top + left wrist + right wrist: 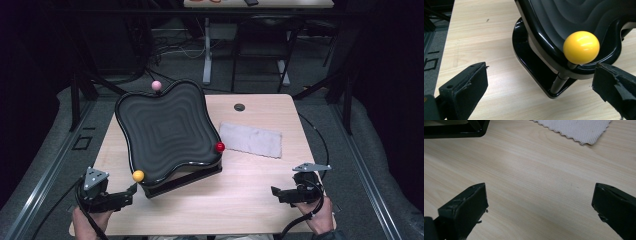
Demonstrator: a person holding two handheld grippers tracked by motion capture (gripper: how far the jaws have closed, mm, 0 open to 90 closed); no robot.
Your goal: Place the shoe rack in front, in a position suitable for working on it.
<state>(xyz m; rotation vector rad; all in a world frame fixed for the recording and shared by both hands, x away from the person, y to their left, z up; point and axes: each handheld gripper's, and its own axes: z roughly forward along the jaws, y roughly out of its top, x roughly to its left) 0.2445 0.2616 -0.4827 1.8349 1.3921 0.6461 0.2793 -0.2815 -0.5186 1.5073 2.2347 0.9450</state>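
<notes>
Yellow, the ball knob (pixel 581 47) at the near corner of the tilted black tray (pixel 167 127) sits just ahead of my left hand-held gripper (pixel 131 190), slightly toward its right jaw. That hand-held gripper gapes wide and empty, far nearer than my right hand-held gripper (pixel 274 191), also wide apart over bare counter (pixel 235 205).

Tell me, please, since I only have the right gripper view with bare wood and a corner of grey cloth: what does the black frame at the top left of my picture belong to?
Observer: It is the base of a black wavy tilting tray with ball knobs at its corners.
Operator: Thank you. Which colours are the knobs?
Observer: The high view shows a yellow knob nearest the person, a red knob beside the grey cloth, and a pink knob at the far corner.
Operator: Where is the other gripper?
Observer: The left gripper stands open just short of the yellow knob, touching nothing.
</notes>
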